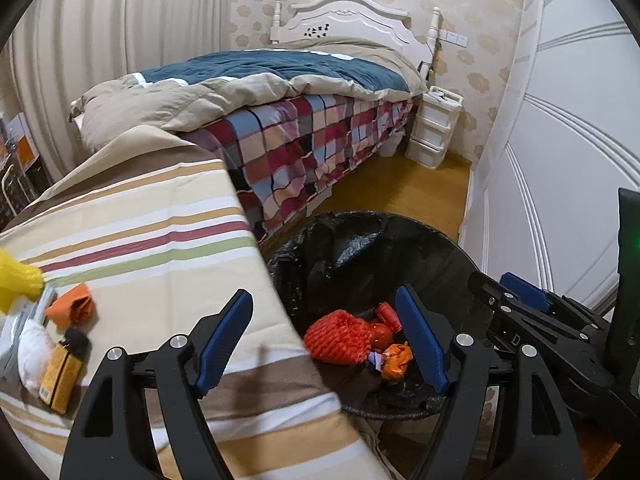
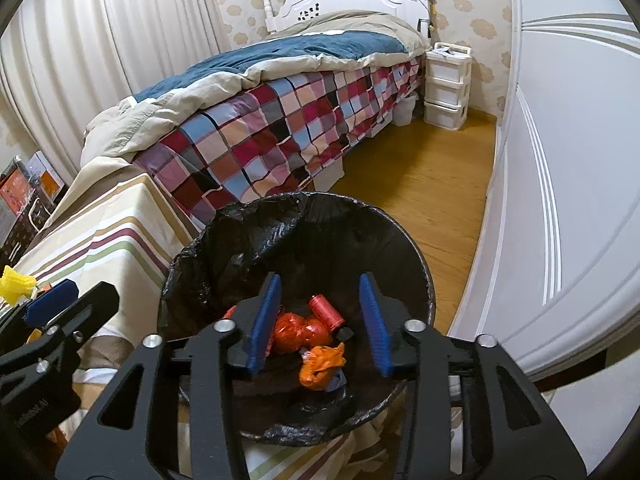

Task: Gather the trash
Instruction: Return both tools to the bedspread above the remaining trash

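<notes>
A bin lined with a black bag point(image 1: 360, 240) point(image 2: 280, 220) stands on the floor beside the striped table point(image 1: 140, 240). At its bottom lie a red mesh net point(image 1: 338, 340), a red-orange bag point(image 2: 296, 334), a red roll point(image 2: 326, 312) and a crumpled orange wrapper point(image 2: 322, 366). My left gripper point(image 1: 324, 298) is open across the table edge and the bin, its pads touching nothing. My right gripper point(image 2: 320, 280) is open above the bin with nothing between its fingers. On the table lie an orange wrapper point(image 1: 74, 304), a yellow net point(image 1: 16, 280), a white wad point(image 1: 34, 352) and a yellow box point(image 1: 60, 376).
A bed with a checked cover point(image 2: 280, 128) runs along the far side behind the table. White plastic drawers point(image 2: 446, 84) stand by its head. A white wardrobe point(image 2: 560, 160) lines the right side. Wooden floor point(image 2: 420, 184) lies between the bed and the wardrobe.
</notes>
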`<move>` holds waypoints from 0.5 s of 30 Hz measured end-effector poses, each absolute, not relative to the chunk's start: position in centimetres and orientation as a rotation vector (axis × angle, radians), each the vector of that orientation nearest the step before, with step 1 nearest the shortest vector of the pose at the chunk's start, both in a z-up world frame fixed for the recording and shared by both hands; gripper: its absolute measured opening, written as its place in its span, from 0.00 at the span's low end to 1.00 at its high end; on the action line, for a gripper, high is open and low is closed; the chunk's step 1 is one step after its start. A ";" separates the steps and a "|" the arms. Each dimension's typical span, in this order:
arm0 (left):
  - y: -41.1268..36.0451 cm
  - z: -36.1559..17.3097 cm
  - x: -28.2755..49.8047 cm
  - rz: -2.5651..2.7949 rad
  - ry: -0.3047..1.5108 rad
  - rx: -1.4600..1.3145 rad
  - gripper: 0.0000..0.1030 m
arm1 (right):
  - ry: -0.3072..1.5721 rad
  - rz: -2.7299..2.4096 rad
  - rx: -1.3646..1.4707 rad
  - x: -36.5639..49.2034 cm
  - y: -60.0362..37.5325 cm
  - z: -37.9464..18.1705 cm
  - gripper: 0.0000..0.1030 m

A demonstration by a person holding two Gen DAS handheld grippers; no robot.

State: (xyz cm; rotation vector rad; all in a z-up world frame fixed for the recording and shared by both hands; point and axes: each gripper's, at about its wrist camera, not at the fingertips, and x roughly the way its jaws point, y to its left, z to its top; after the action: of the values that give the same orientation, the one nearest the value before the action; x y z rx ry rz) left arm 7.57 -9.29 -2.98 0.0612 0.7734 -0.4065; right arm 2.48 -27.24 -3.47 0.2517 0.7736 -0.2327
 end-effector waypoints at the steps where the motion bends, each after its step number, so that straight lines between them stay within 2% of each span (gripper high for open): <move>1: -8.9 -2.9 7.4 -0.400 0.769 0.061 0.72 | 0.773 -0.230 0.250 2.3 -27.0 -3.3 0.43; 10: -3.1 -2.1 5.4 -0.297 0.765 0.025 0.72 | 0.773 -0.177 0.252 1.1 -23.6 -2.6 0.54; 15: 0.9 -2.1 3.9 -0.229 0.764 -0.006 0.72 | 0.790 -0.103 0.227 1.1 -19.7 -2.7 0.54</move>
State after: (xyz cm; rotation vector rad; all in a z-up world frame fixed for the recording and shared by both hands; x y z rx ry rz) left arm 3.95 0.90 -2.08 -0.0061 0.7642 -0.2293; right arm 1.11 -19.72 -2.65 0.2275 0.7896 -0.1027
